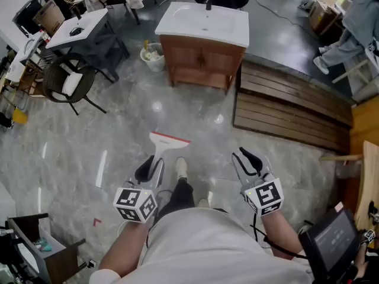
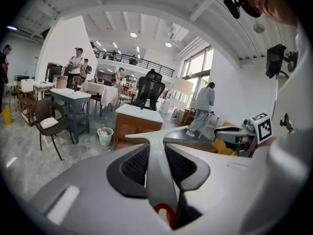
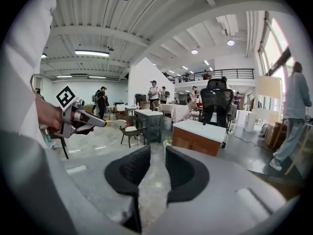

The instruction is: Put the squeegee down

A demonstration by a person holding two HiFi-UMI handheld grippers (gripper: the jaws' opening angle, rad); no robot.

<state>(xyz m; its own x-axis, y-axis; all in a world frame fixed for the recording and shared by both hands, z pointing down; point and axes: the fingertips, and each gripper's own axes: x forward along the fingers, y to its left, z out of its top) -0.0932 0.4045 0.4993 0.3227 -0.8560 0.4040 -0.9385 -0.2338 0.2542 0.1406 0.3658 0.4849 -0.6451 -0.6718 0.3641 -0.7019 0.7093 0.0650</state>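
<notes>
Glossy grey floor (image 1: 130, 105) — on it a wooden washstand (image 1: 201, 61), a white bucket (image 1: 153, 56) beside it, a dark chair (image 1: 68, 83)

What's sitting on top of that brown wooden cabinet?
A white sink top lies on the cabinet, with a dark tap at its back edge. Whatever is inside the cabinet stays hidden behind its closed doors.

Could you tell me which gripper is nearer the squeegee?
Left. The left gripper clamps the squeegee by its handle; the right gripper is open, off to its right.
</notes>
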